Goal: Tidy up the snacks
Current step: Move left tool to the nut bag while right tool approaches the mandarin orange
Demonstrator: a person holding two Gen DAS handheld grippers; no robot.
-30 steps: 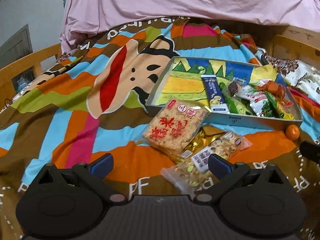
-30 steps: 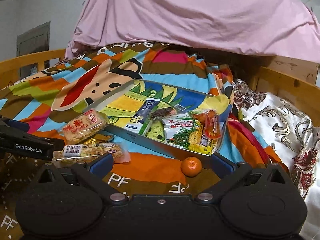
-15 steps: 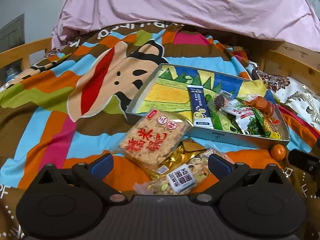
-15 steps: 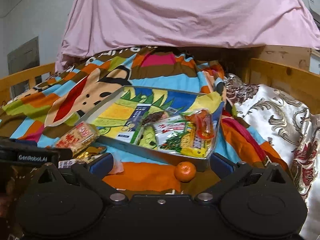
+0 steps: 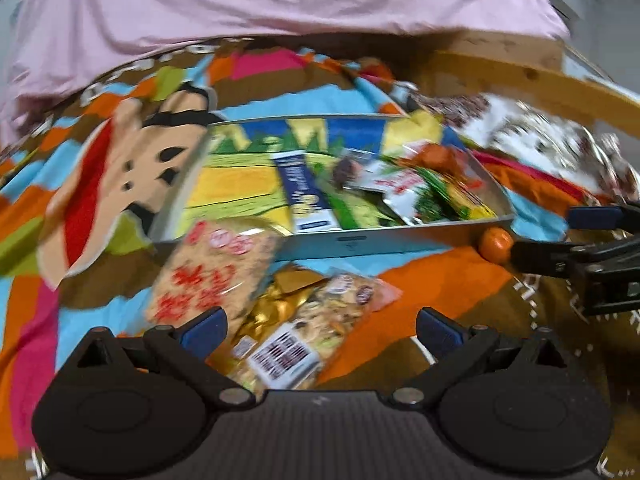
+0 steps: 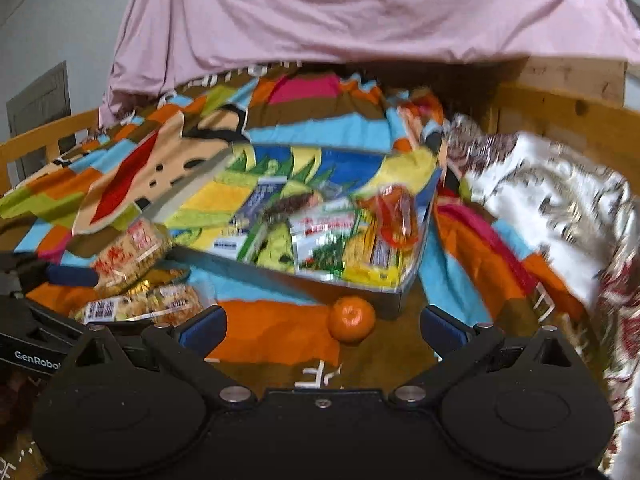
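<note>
Blur smears your left wrist view, yet the layout reads clearly enough. Your left gripper (image 5: 320, 326) hangs with its blue-tipped fingers (image 5: 204, 330) spread wide and nothing between them. Just past them, on the striped cartoon blanket (image 5: 100, 168), lie three snacks in a loose pile: a rice cracker pack (image 5: 212, 268) with red lettering, a gold foil packet (image 5: 276, 312) tucked partly under it, and a clear nut mix bag (image 5: 320, 328) nearest you. Behind the pile sits the shallow tray (image 5: 400, 236), already holding a blue stick pack (image 5: 304, 196) and several green and red packets. A tangerine (image 5: 495, 242) rests against the tray's near right corner, and your right gripper (image 5: 576, 236) shows at the right edge.

Your right wrist view shows the right gripper (image 6: 322, 326) also wide open and empty, low over the blanket. The tangerine (image 6: 352, 317) lies on the blanket just ahead, between the fingers' lines and touching the tray (image 6: 280, 276). The snack pile sits to the left, beside your left gripper (image 6: 48, 280).
</note>
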